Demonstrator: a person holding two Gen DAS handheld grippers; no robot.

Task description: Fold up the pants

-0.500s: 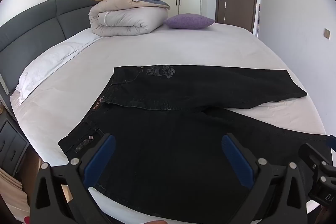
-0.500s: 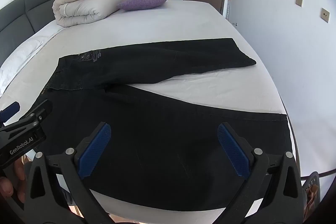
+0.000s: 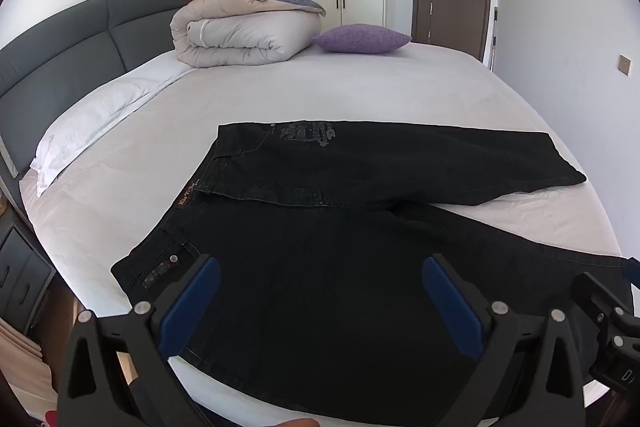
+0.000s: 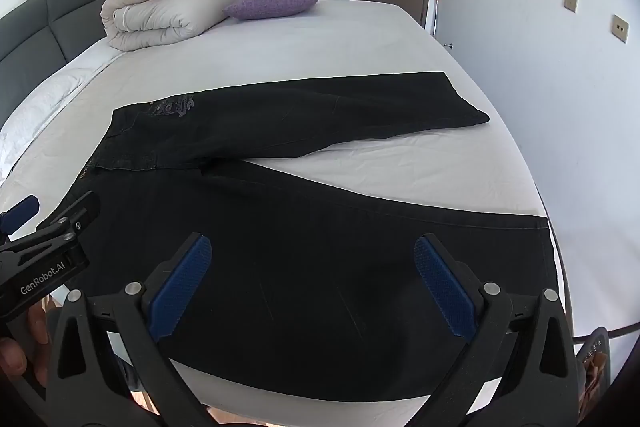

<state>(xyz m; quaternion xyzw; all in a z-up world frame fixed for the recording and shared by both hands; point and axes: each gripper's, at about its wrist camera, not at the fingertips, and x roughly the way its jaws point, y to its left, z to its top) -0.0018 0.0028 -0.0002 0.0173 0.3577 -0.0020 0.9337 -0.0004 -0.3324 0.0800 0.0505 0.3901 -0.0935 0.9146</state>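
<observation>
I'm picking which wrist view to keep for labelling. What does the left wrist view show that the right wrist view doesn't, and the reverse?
Only the left wrist view: the metal waistband button and the dark nightstand beside the bed.

Only the right wrist view: the near leg's hem, a second wall plate, and the hand holding the left gripper.

Both: the black pants spread flat on the bed, legs apart, the folded duvet, the purple pillow, and open blue fingers holding nothing.

A white-sheeted bed [image 3: 360, 95] carries black pants [image 3: 340, 227] spread flat near its front edge, a folded duvet [image 3: 244, 35] and a purple pillow [image 3: 362, 38] at its far end, and white pillows [image 3: 88, 131] along the headboard.
</observation>
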